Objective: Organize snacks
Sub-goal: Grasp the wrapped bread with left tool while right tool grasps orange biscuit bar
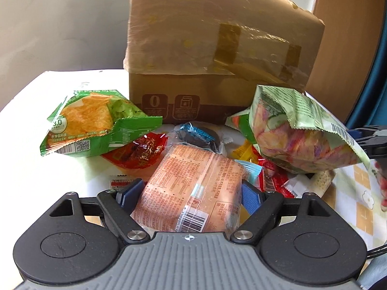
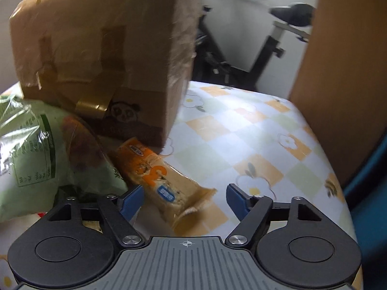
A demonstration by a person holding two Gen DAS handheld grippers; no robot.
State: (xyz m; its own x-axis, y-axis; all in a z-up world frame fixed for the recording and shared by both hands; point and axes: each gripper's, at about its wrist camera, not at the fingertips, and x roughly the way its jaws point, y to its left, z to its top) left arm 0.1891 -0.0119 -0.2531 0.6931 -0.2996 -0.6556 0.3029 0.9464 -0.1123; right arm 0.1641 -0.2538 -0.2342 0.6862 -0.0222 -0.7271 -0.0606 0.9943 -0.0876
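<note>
I am viewing the snack pile from both wrist cameras. The left gripper (image 1: 191, 193) is straddling the orange-wrapped pack (image 1: 193, 191), which is lying on the table (image 1: 31, 111) in front of the cardboard box (image 1: 217, 55). Its long axis is running along the gripper's pointing line, barcode end nearest the camera, so the blue pads (image 1: 131, 192) are facing its long sides. Both pads are sitting against or just beside the wrapper; I am judging this a grip, though the film is not visibly dented.

The right gripper (image 2: 185, 199) is standing open, with nothing pressed between its pads. The orange biscuit bar (image 2: 157, 181) is lying between the jaws on the checked tablecloth (image 2: 254, 145), but skewed: its far end is pointing up-left toward the box (image 2: 101, 55), its near end is nearer the middle, and it is closer to the left pad (image 2: 131, 200) than to the right one. I am judging that this bar needs a roll of the wrist, or a shift toward the left of the view, before closing.

The pale green bag (image 2: 36, 149) is crowding the right gripper's left side and is at risk of being caught.
</note>
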